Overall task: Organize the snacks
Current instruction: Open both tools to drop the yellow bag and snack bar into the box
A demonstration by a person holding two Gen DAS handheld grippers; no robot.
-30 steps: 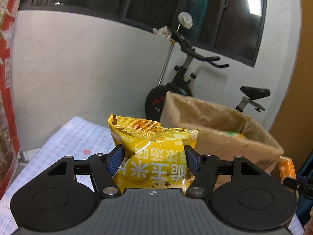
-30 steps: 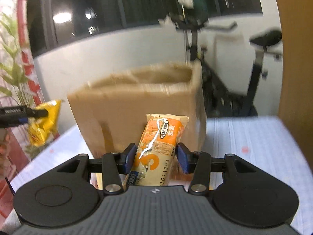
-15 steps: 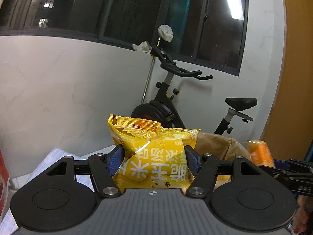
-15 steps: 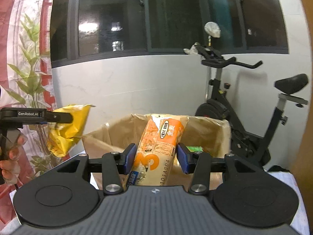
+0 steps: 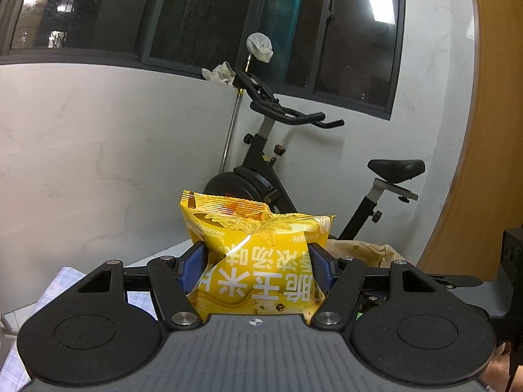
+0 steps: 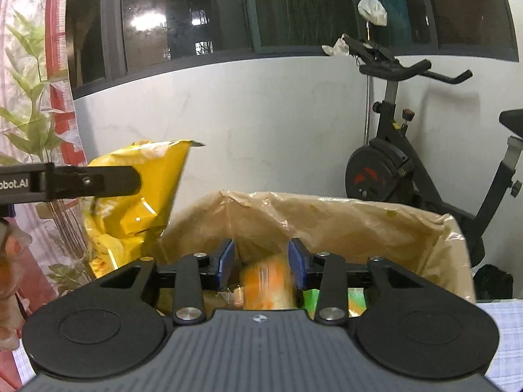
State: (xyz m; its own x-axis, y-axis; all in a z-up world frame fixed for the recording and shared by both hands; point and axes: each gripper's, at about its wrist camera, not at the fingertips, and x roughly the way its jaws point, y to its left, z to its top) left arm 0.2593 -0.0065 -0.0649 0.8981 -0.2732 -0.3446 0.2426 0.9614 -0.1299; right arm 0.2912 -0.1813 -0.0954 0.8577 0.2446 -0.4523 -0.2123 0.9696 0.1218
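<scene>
The white wall (image 6: pixel 248 124) with its dark window (image 6: pixel 294 6) fills the back of both views. An exercise bike (image 5: pixel 278 163) stands against it, its seat and rear cut off at the right edge of the right wrist view, and a wooden panel (image 5: pixel 490 130) curves along the right of the left wrist view. At far left of the right wrist view hangs a red and white curtain with a leaf print (image 6: pixel 29 107), only partly in frame.

The brown paper bag (image 6: pixel 327 219) stands open below the right tongs (image 6: pixel 261 263). In the left wrist view only a sliver of its rim shows behind the tongs. Inside it lie green and yellow wrappers, mostly hidden by the tongs' body.

The counter, covered with a pale checked cloth (image 5: pixel 62 281), shows only at the frame corners.

The yellow snack packet (image 5: pixel 258 254) is pinched between the blue pads of the left tongs (image 5: pixel 258 261), held in the air to the left of the bag, its lettering upside down.

The orange snack packet (image 6: pixel 266 282) is a blur just below the right tongs, inside the bag's mouth. These jaws have just been closing, yet the pads stand clear of the packet, with nothing gripped.
</scene>
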